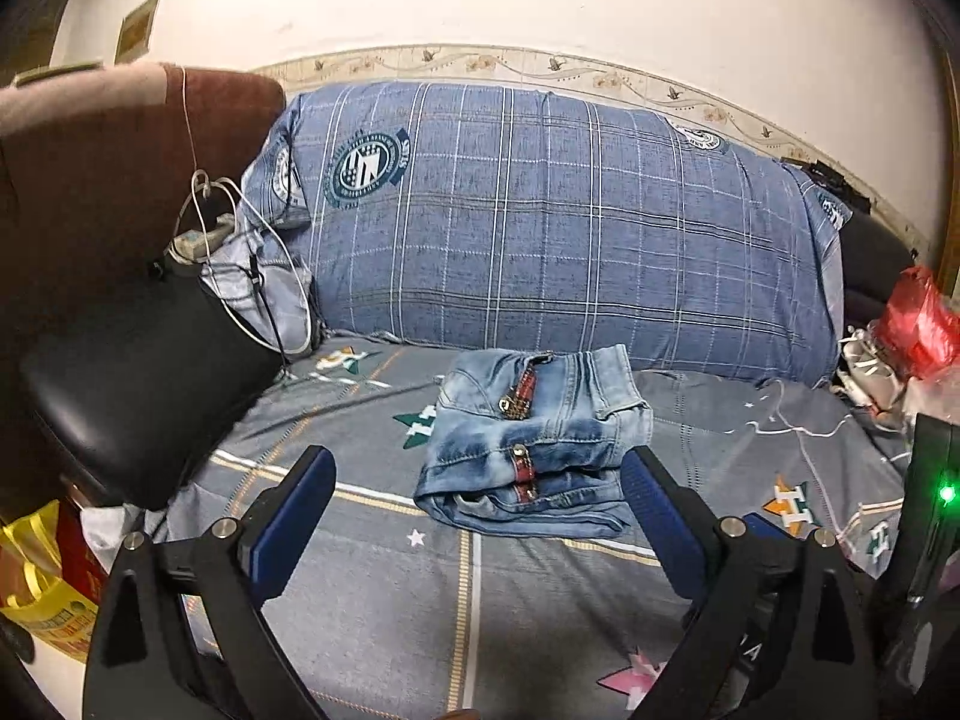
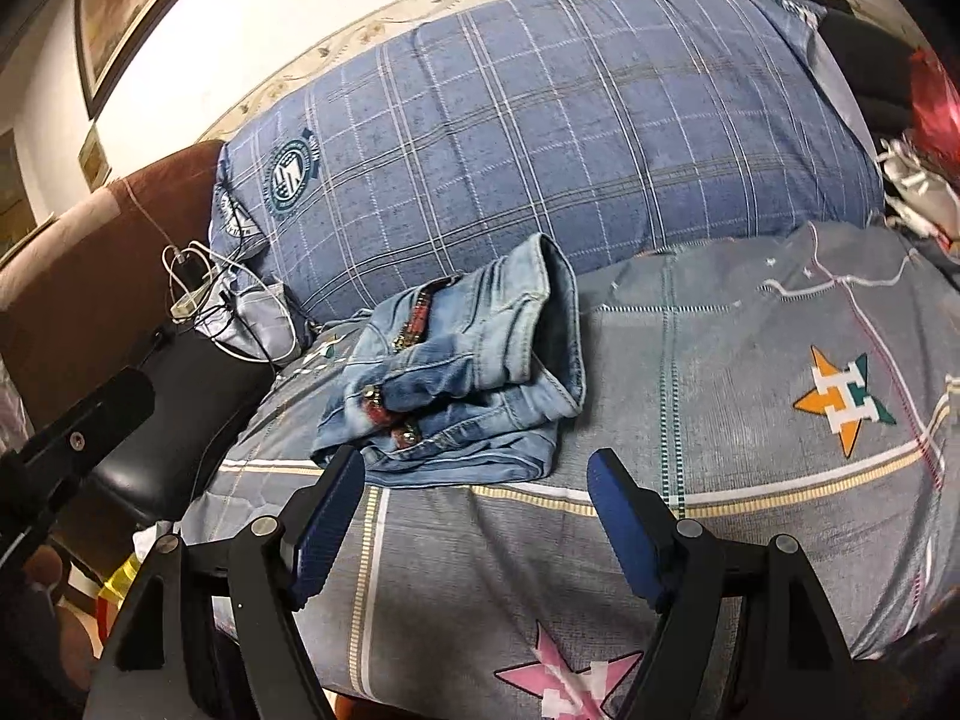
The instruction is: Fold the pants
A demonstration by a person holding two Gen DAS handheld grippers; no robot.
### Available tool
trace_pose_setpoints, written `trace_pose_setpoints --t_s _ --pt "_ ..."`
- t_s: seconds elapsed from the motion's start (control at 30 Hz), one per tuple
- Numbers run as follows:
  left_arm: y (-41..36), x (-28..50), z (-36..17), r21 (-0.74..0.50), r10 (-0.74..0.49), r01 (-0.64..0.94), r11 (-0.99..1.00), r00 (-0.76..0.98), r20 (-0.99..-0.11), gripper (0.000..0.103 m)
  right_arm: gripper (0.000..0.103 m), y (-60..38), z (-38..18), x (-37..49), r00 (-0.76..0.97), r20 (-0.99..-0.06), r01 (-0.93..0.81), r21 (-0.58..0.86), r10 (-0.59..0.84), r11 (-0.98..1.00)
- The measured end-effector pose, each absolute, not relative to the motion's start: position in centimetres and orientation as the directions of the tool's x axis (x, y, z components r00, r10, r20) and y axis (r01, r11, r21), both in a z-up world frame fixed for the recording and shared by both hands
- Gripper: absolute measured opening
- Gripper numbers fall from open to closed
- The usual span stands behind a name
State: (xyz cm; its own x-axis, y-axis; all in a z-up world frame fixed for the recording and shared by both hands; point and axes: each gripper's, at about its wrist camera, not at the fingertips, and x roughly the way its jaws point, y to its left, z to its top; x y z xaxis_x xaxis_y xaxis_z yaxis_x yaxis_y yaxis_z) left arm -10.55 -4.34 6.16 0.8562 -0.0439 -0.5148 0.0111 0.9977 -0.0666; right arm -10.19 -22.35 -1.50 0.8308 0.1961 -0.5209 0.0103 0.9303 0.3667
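Left wrist: folded pants (image 1: 534, 444) on bedsheet (image 1: 372, 600), just beyond wide-apart left tool (image 1: 477, 474).

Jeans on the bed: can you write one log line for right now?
jeans: folded, on bed | left gripper: open, empty | right gripper: open, empty | touching jeans: neither

Left hand-held gripper (image 1: 480, 468) jaws wide, empty; right hand-held gripper (image 2: 477, 471) likewise.
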Motion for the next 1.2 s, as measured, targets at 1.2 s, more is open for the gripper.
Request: trace_pose_setpoints --t_s 1.2 --pt "-4.4 -8.9 3.4 -0.076 -0.081 0.045 0.996 0.801 -0.594 0.096 0.083 -19.7 -2.3 -9.9 0.809 -0.559 -0.014 0.292 0.182 0.956"
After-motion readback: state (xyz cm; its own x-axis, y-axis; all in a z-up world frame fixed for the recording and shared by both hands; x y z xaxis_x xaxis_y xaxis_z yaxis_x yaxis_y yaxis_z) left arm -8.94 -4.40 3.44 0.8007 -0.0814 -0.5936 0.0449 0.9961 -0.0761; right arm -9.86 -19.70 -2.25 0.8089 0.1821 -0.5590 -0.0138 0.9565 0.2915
